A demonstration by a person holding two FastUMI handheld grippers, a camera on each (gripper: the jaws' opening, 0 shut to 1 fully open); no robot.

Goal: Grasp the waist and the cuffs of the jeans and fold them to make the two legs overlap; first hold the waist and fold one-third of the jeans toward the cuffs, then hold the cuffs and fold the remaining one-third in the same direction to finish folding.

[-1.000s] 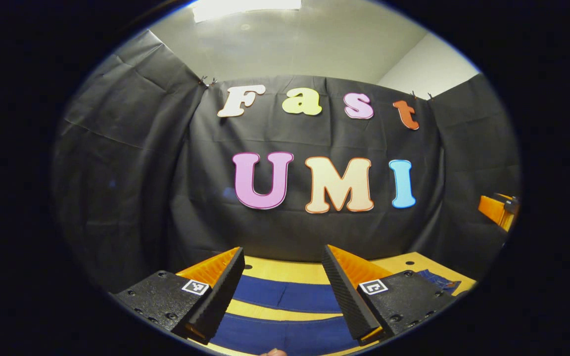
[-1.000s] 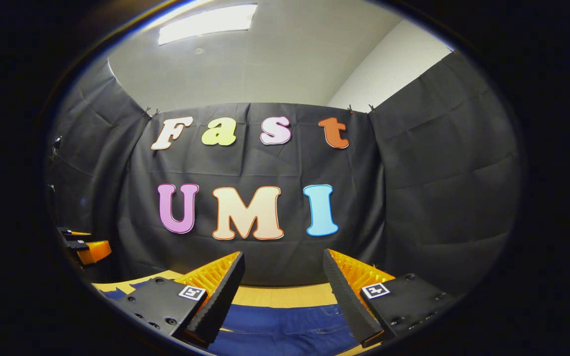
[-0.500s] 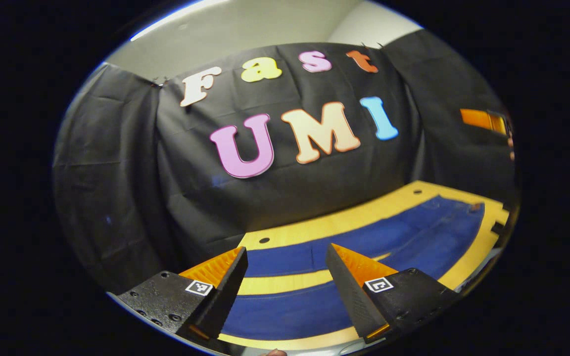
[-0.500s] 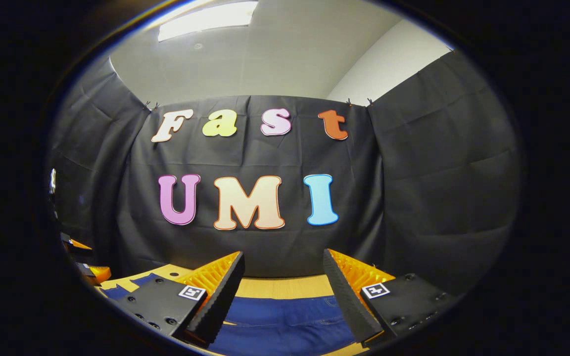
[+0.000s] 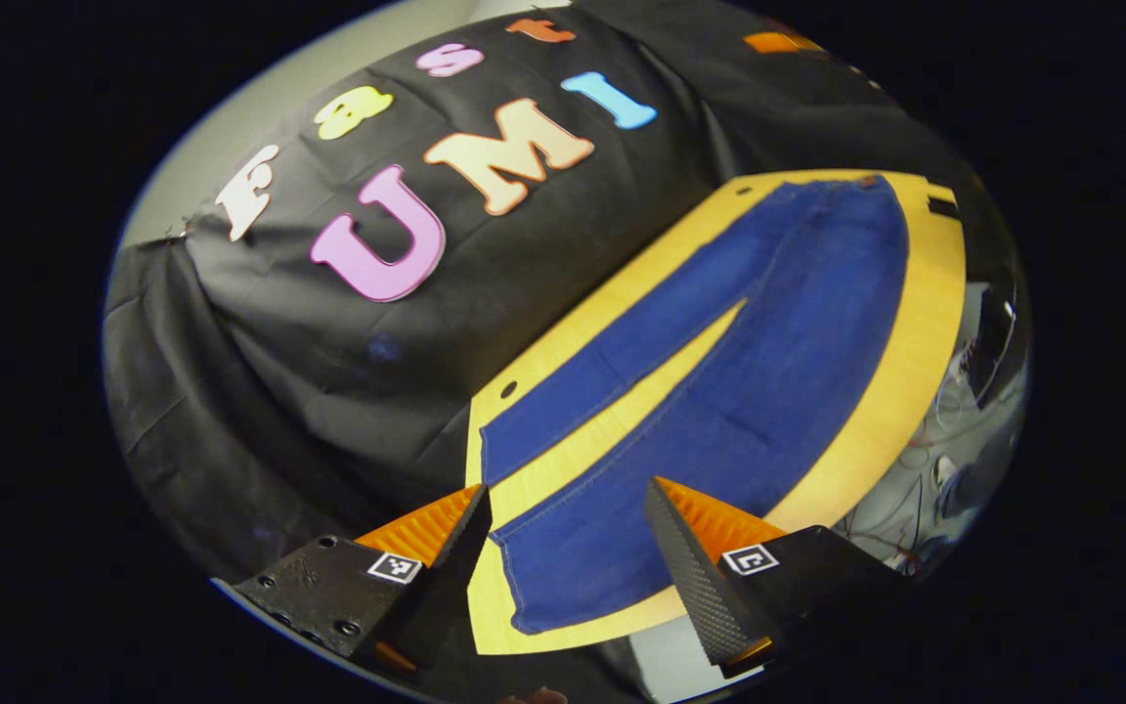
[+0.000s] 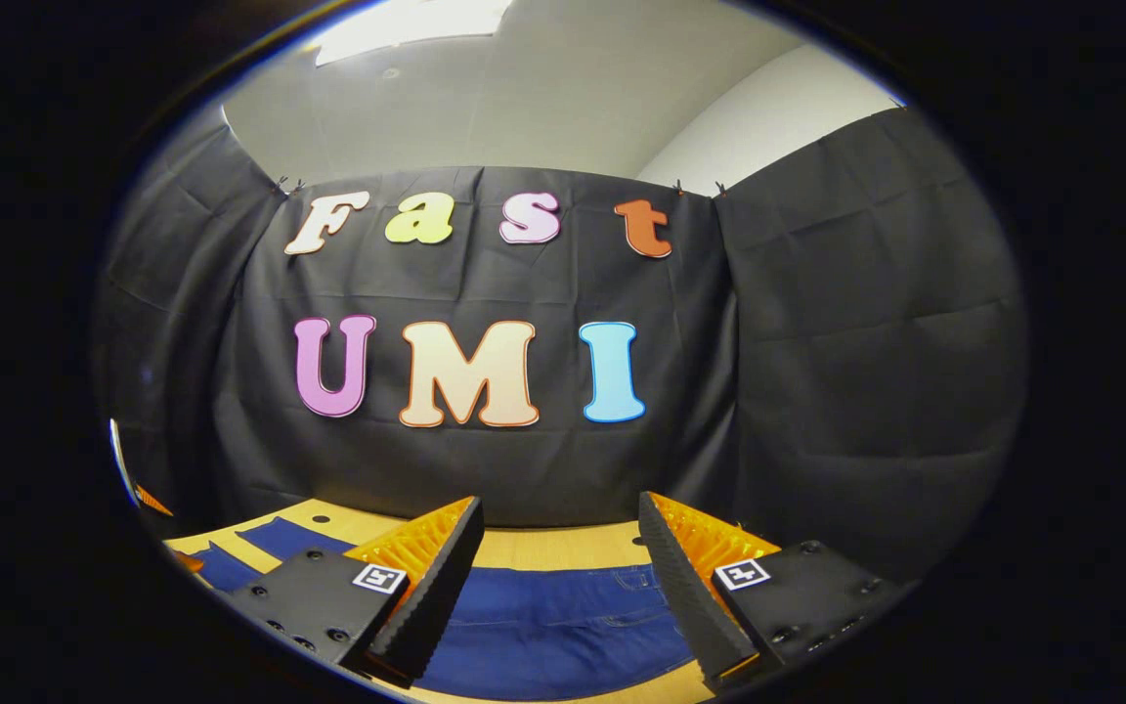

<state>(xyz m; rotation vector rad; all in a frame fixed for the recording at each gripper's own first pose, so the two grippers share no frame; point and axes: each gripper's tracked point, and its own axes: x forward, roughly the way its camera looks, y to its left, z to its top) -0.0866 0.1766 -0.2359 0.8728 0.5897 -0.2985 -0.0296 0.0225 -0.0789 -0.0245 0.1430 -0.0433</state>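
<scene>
Jeans [image 5: 719,381] are lying flat and unfolded on the table [image 5: 915,372], with both legs spread apart in a narrow V and bare tabletop showing between them. In the left gripper view the near cuff [image 5: 573,577] is sitting just ahead of the left gripper [image 5: 568,533], whose fingers are standing wide apart and gripping nothing; the far cuff [image 5: 509,455] is lying beyond it, and the waist [image 5: 861,191] is at the opposite end of the table. In the right gripper view the right gripper [image 6: 560,557] is hovering above the waist end of the jeans [image 6: 563,626], fingers likewise spread wide and empty, with stitching and a pocket edge visible between them. Judging from how the garment is lying, no step of the task is done: the legs are not overlapping, and neither third-fold is made. Remaining, as I am reading it: taking hold at cuff and waist, laying one leg over the other, then folding the waist third toward the cuffs, then bringing the cuff third over the same way. The left gripper appears closest to a first grasp, at the near cuff. Whether either gripper is touching denim I cannot tell.
</scene>
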